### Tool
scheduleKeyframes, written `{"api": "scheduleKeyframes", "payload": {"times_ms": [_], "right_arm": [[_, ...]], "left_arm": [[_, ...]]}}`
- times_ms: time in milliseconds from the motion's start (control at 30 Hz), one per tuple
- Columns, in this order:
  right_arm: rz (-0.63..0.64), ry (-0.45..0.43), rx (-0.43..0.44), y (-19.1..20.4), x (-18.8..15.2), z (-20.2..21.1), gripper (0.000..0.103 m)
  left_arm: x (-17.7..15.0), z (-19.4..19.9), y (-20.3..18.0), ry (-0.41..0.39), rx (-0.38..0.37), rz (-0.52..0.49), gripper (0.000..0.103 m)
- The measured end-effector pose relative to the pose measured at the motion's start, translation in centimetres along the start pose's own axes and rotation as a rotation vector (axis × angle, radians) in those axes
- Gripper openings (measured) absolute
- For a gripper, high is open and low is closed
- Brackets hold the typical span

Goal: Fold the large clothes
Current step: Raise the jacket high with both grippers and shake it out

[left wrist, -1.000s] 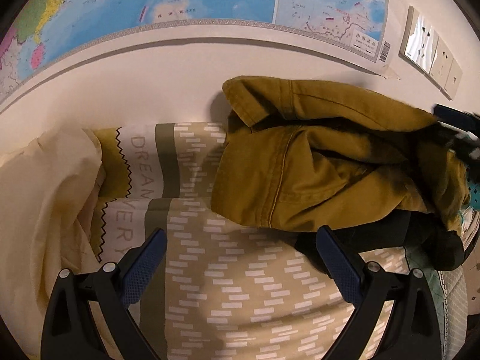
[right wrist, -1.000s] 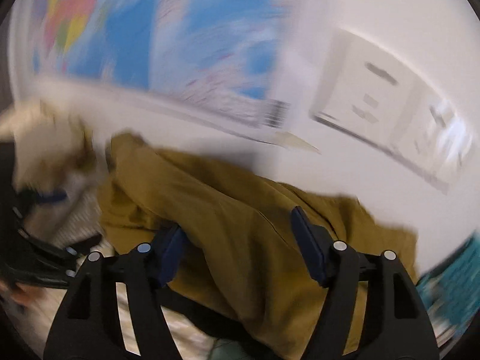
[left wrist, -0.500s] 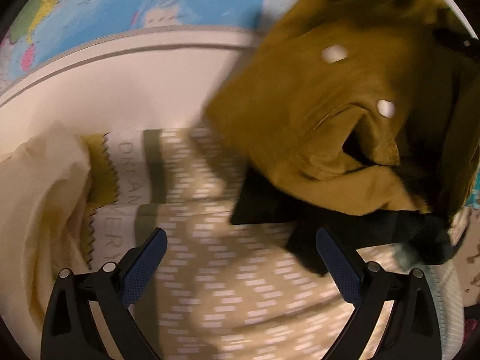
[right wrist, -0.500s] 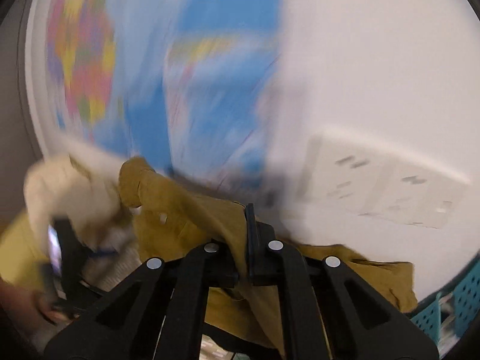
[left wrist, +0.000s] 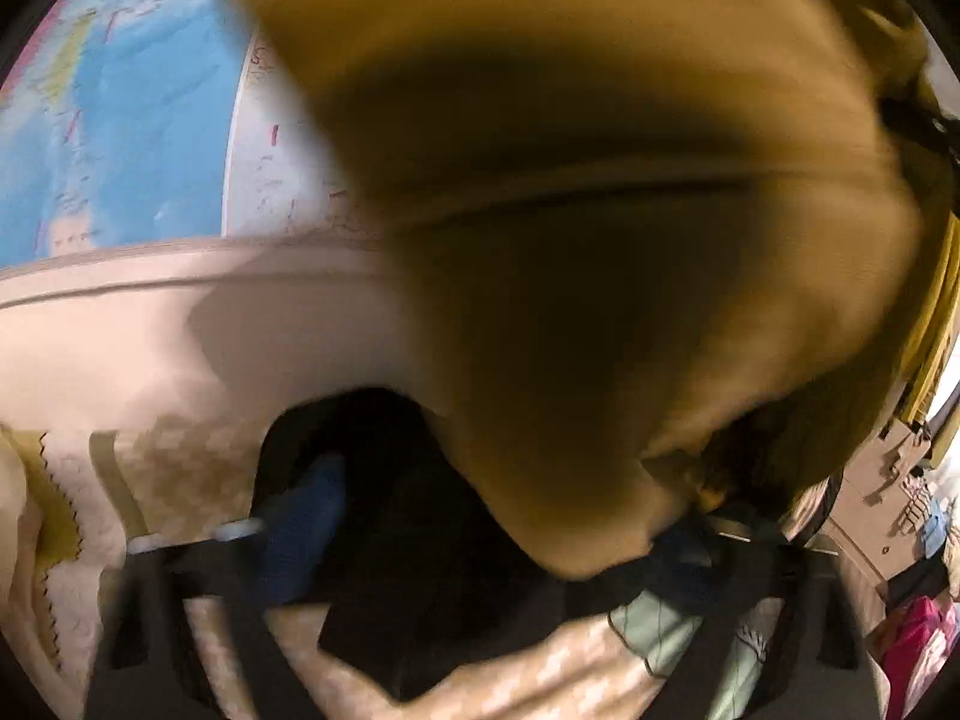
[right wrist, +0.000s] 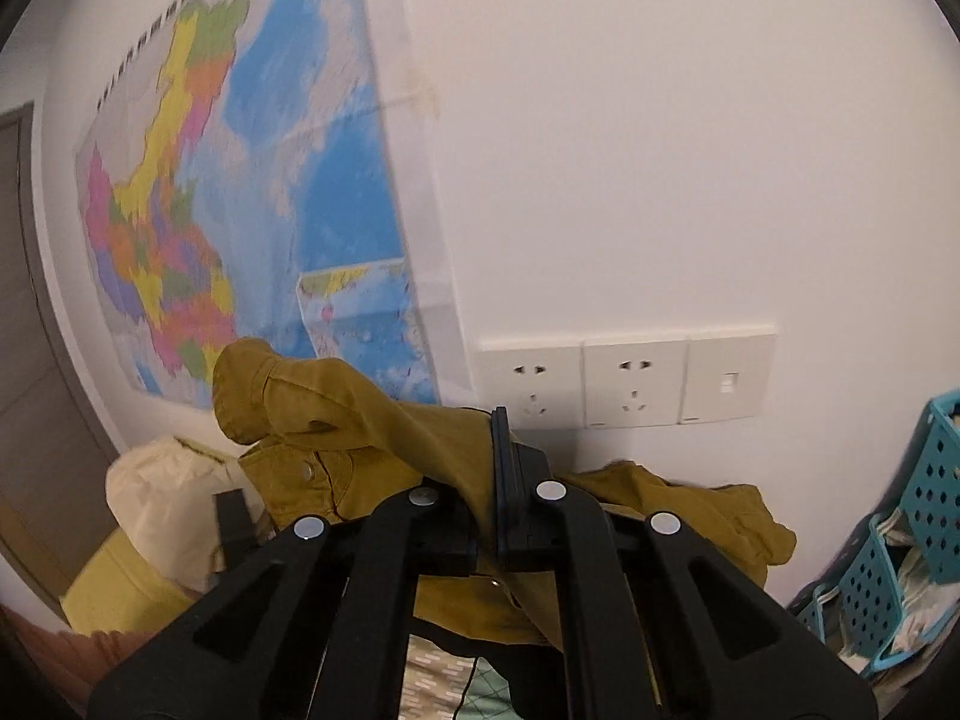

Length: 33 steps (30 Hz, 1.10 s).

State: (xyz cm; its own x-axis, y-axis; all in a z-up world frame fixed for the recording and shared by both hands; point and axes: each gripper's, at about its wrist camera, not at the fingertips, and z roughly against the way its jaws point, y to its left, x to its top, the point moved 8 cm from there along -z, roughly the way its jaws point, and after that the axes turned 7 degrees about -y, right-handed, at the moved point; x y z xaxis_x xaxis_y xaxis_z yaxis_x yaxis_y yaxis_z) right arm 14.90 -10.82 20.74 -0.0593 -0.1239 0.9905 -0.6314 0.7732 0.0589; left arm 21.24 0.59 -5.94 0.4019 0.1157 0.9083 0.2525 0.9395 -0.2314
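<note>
A mustard-yellow jacket (right wrist: 372, 420) with snap buttons and a black lining hangs lifted off the bed. My right gripper (right wrist: 495, 480) is shut on a fold of it, held about level in front of the wall. In the left wrist view, which is blurred, the jacket (left wrist: 600, 240) fills most of the picture. My left gripper (left wrist: 498, 540) sits under it with its jaws closing. The black lining (left wrist: 408, 516) and the jacket's lower edge lie between the blue pads (left wrist: 306, 516). The right-hand finger is mostly hidden by cloth.
A coloured map (right wrist: 240, 180) and wall sockets (right wrist: 624, 378) are on the white wall behind. A cream pillow (right wrist: 162, 492) lies at the left, teal baskets (right wrist: 924, 510) stand at the right. Patterned beige bedding (left wrist: 540, 666) is below.
My right gripper has shut on the jacket and raised it off the bed. The jacket has swung up close to the left camera, and the left jaws have narrowed around its lower part.
</note>
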Motion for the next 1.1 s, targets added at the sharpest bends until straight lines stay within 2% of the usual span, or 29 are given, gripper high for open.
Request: {"api": "scheduleKeyframes", "payload": {"times_ms": [33, 67, 200, 300, 433, 567, 667, 733, 800, 833, 900, 967, 1033, 1100], "right_arm": [[-0.007, -0.017, -0.016, -0.6, 0.4, 0.8, 0.004], [-0.020, -0.030, -0.021, -1.2, 0.7, 1.6, 0.004], [-0.032, -0.099, -0.063, -2.8, 3.0, 5.6, 0.003], [-0.024, -0.191, -0.061, -2.7, 6.2, 10.5, 0.003], [0.033, -0.320, -0.072, -0.8, 10.8, 17.9, 0.003], [0.095, -0.408, -0.059, 2.2, 13.8, 25.1, 0.003], [0.130, -0.443, -0.019, 4.8, 14.3, 29.4, 0.003], [0.144, -0.451, 0.024, 6.7, 13.8, 31.3, 0.003], [0.167, -0.461, 0.078, 8.8, 12.9, 33.1, 0.003], [0.169, -0.462, 0.105, 9.8, 12.6, 33.8, 0.003], [0.189, -0.459, 0.157, 11.7, 11.7, 35.0, 0.003], [0.196, -0.458, 0.219, 13.7, 11.2, 36.3, 0.003], [0.209, -0.456, 0.289, 15.8, 10.7, 37.5, 0.003], [0.230, -0.462, 0.330, 17.4, 10.4, 38.2, 0.003]], "left_arm": [[0.2, -0.3, -0.2, 0.011, -0.024, 0.008, 0.016], [0.4, -0.6, -0.7, 0.043, -0.073, 0.021, 0.002], [4.1, 1.5, -3.6, -0.050, -0.031, -0.058, 0.002], [9.5, 6.0, -6.7, -0.167, -0.069, -0.087, 0.001], [15.8, 12.4, -10.4, -0.316, -0.059, -0.140, 0.001], [21.7, 23.6, -12.7, -0.518, -0.045, -0.178, 0.002], [23.8, 32.7, -14.0, -0.620, 0.009, -0.239, 0.002], [24.0, 38.4, -14.9, -0.660, 0.064, -0.282, 0.002], [23.4, 41.8, -14.5, -0.672, 0.107, -0.307, 0.002], [22.9, 44.8, -14.9, -0.675, 0.157, -0.333, 0.002], [21.5, 46.1, -11.6, -0.670, 0.196, -0.345, 0.002], [19.8, 48.1, -10.6, -0.670, 0.252, -0.366, 0.002], [19.1, 52.0, -10.0, -0.676, 0.320, -0.393, 0.002], [18.6, 53.5, -9.7, -0.681, 0.396, -0.431, 0.002]]}}
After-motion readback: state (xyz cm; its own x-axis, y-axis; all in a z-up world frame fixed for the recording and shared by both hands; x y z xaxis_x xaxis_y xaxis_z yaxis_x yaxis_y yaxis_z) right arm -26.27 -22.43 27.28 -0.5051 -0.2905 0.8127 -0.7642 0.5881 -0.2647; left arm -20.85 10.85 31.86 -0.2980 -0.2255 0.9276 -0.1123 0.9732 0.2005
